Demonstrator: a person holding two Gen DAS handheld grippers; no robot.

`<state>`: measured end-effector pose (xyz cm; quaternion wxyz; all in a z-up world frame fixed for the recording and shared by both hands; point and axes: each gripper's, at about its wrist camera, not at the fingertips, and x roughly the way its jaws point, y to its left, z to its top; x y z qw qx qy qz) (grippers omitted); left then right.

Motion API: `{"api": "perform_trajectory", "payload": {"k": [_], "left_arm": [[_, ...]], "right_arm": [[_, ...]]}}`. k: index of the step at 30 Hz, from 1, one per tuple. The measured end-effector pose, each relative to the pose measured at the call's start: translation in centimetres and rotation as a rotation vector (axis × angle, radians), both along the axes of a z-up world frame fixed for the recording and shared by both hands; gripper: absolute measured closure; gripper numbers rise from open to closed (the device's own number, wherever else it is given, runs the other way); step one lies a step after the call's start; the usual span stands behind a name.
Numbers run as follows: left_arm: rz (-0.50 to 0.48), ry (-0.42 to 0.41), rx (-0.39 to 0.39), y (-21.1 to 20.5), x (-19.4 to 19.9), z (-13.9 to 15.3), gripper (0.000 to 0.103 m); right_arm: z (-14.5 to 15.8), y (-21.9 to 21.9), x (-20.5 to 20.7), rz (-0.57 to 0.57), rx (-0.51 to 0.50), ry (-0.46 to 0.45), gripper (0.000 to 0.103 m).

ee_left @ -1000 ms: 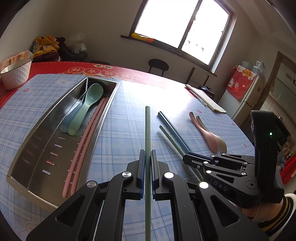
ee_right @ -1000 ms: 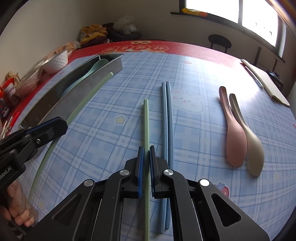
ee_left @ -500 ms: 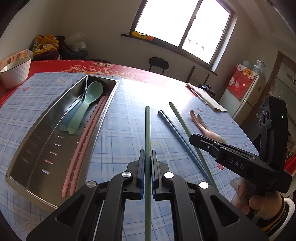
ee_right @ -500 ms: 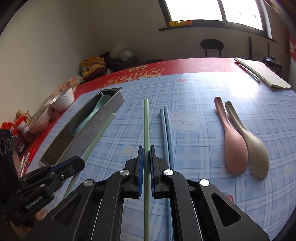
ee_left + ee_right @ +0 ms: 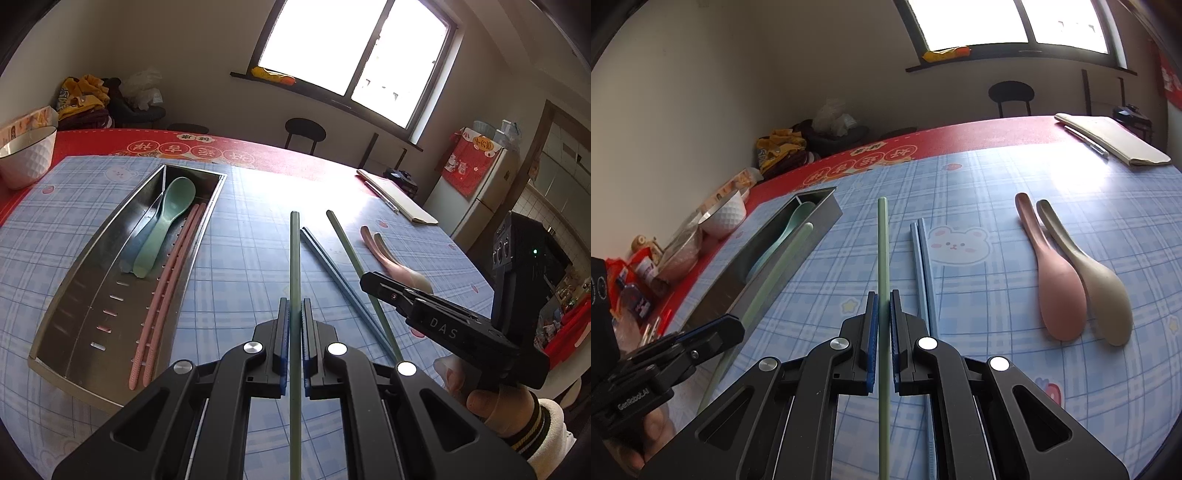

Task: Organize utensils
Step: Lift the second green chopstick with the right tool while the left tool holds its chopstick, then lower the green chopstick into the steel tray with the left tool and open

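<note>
Left wrist view: left tool clamps a slim matte green chopstick. Right tool clamps its smooth twin above the blue-checked table.

- It was a home, a lived-in dining room beside a kitchen.
- A worktop wore a blue checked cloth over a red printed one.
- A white refrigerator draped in red cloth stood by a tiled doorway.
- A round black stool sat under a large bright window.
- A white dimpled ceramic bowl and a heap of clothes lay about.
</note>
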<state>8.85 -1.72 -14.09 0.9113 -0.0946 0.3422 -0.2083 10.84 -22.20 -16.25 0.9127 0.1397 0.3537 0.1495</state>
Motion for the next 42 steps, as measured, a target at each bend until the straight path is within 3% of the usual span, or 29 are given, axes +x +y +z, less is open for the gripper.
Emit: {"api": "perform_trajectory", "payload": {"k": [9,13,18,24,30,42], "left_arm": [[0.015,0.013,-0.006,3.5,2.3,3.4,0.097],[0.053,0.019,0.073,4.3,4.8,4.3,0.097],[0.067,0.104,0.092,5.0,9.0,3.3,0.097],[0.062,0.191,0.169,4.3,12.2,1.0,0.097],[0.063,0.241,0.216,4.2,13.5,-0.7,0.097],[0.05,0.298,0.232,4.0,13.9,-1.7,0.097]], "right_arm": [[-0.2,-0.6,0.0,0.002,0.035,-0.002,0.097],[-0.2,-0.6,0.0,0.003,0.037,0.001,0.097],[-0.3,-0.7,0.2,0.001,0.041,0.002,0.097],[-0.4,-0.6,0.3,0.001,0.038,0.013,0.097],[-0.4,-0.7,0.4,-0.001,0.043,0.016,0.097],[-0.4,-0.7,0.4,0.0,0.039,0.018,0.097]]}}
